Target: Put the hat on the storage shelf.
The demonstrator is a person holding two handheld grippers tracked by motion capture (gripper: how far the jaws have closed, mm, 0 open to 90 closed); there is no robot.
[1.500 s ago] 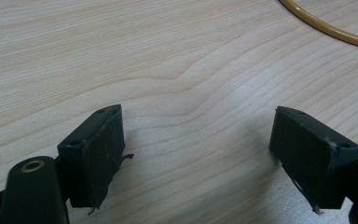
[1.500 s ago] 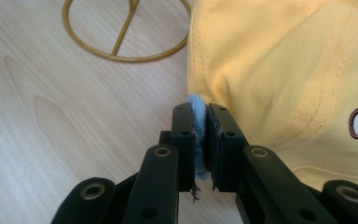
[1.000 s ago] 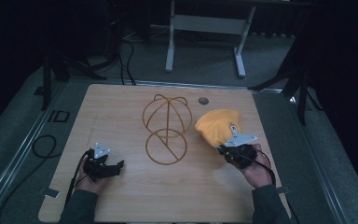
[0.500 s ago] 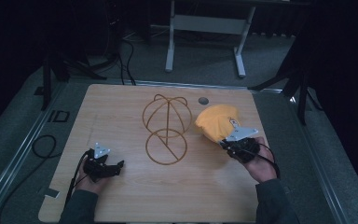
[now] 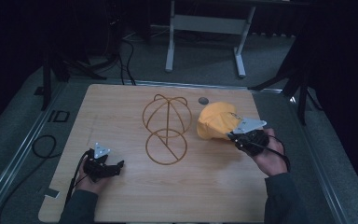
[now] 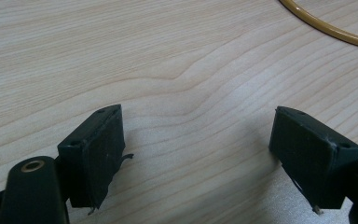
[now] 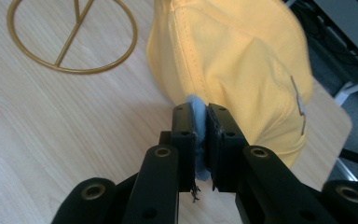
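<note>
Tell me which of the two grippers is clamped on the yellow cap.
The right gripper, its jaws shut on the yellow cap at its pale blue brim edge. The left gripper stands open over bare table.

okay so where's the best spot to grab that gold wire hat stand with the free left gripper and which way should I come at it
Probably the upright rod through the middle of the wire hat stand, low down where it meets the ring base. It is thin and straight, so the open left gripper could close across it, coming level from the stand's left, the side away from the yellow cap in the right gripper.
</note>
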